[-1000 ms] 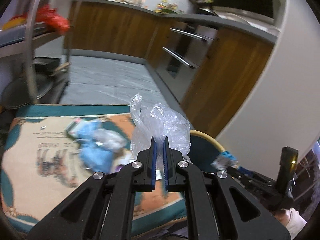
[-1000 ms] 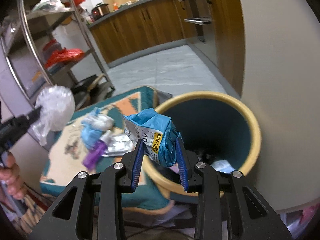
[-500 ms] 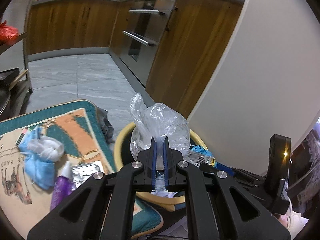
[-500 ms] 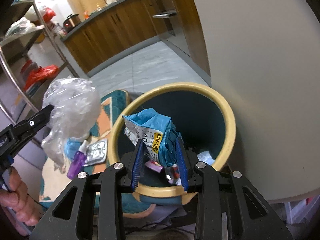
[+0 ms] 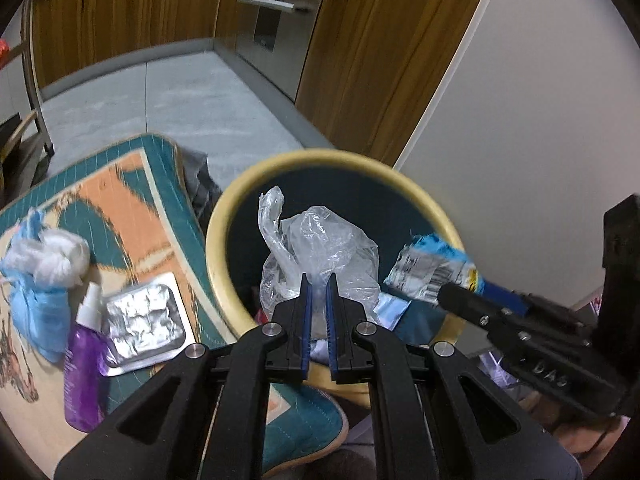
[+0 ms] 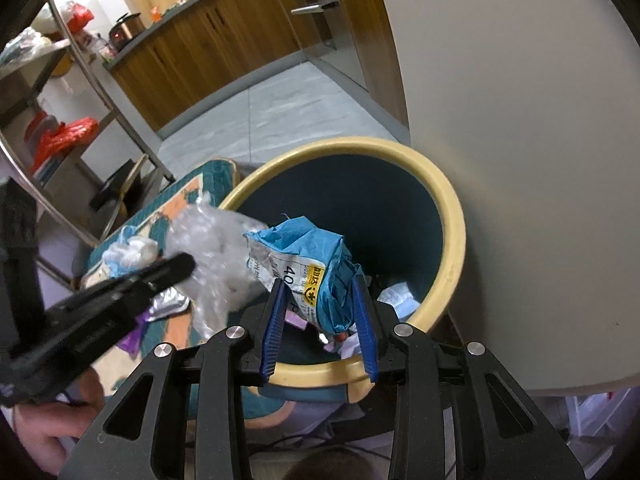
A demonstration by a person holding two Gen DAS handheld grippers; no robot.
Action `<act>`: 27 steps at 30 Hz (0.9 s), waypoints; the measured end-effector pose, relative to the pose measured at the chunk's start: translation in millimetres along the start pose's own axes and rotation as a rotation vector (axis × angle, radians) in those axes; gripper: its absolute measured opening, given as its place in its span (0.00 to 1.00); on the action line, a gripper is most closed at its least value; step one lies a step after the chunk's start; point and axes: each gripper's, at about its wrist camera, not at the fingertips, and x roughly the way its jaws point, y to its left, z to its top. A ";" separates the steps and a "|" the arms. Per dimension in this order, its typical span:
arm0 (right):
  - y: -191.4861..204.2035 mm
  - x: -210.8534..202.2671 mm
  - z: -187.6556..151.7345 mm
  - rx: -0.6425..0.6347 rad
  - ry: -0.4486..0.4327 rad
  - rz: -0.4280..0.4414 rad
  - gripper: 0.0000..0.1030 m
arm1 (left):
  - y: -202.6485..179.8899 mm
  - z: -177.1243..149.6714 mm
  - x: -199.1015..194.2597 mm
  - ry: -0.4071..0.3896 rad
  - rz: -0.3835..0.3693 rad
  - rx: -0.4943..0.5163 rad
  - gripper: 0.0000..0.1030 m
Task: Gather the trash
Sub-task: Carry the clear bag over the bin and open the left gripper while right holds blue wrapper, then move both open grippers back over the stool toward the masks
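My left gripper (image 5: 316,280) is shut on a crumpled clear plastic bag (image 5: 320,252) and holds it over the mouth of the round bin with a yellow rim (image 5: 216,236) and a dark teal inside. My right gripper (image 6: 320,284) is shut on a crumpled blue wrapper (image 6: 308,260) and holds it above the near side of the same bin (image 6: 454,236). The wrapper also shows in the left wrist view (image 5: 436,264), and the clear bag in the right wrist view (image 6: 216,248). Some paper trash lies at the bin's bottom (image 6: 400,296).
On the patterned mat (image 5: 132,220) left of the bin lie a purple spray bottle (image 5: 82,364), a foil blister pack (image 5: 140,320) and blue-and-white crumpled trash (image 5: 40,264). A white wall (image 6: 520,160) stands right of the bin. A metal shelf rack (image 6: 80,80) stands at the left.
Both grippers have moved toward the bin and lower; the clear bag and the blue wrapper now hang over its opening. Both stay shut on their loads.
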 end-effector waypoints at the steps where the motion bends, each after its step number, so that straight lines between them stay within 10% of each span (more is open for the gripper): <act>1: 0.8 0.7 0.1 -0.001 0.002 -0.002 0.35 | 1.4 -1.6 1.1 0.004 0.003 -0.006 0.05; 16: 4.5 0.8 0.5 0.011 -0.011 0.014 0.52 | 8.3 -3.7 -33.7 -0.077 0.009 -0.001 0.55; 27: 18.3 -1.5 1.9 -0.025 -0.045 0.022 0.61 | 42.0 -23.6 -75.5 -0.130 0.071 -0.041 0.66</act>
